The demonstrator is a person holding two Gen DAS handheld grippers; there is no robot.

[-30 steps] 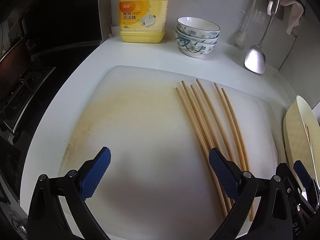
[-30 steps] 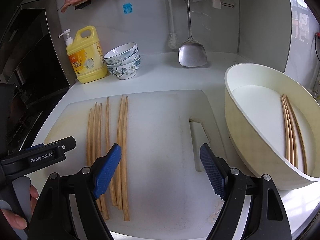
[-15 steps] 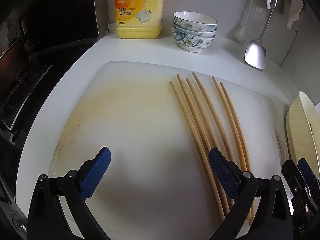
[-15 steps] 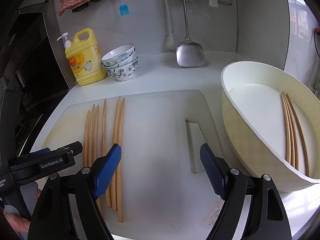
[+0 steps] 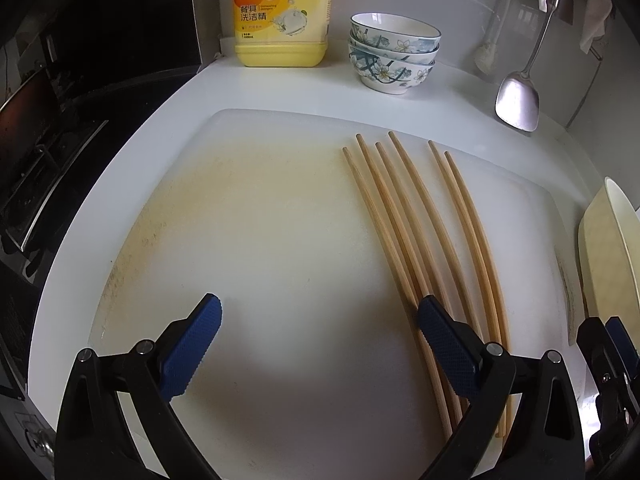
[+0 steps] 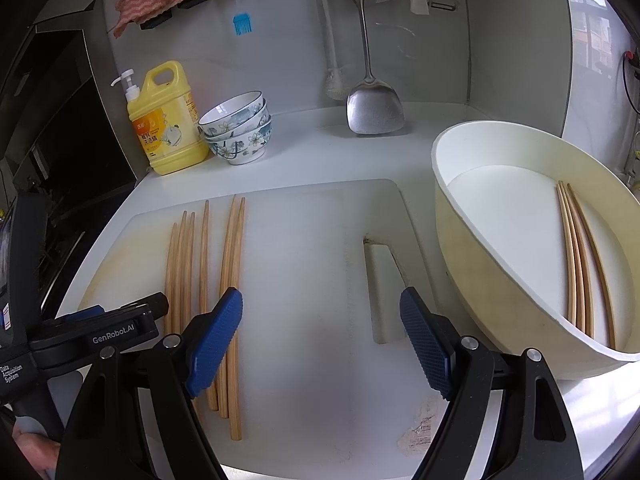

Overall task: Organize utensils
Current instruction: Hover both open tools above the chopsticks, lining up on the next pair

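White counter (image 6: 320, 140) carries a stained cutting board (image 6: 312, 280) where six chopsticks (image 5: 420, 232) lie loose. Three chopsticks in the basin (image 6: 580, 264) look sorted. Both the left claw (image 5: 320, 344) and right claw (image 6: 322, 340) hang spread, empty.

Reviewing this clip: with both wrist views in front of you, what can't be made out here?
- Near ends of the six wooden chopsticks on the white cutting board: covered by the open left gripper in the left view, by the open right gripper in the right.
- Exact count of wooden chopsticks in the cream oval basin: they overlap, and its rim hides their ends.
- Yellow detergent bottle: top cropped, left view.
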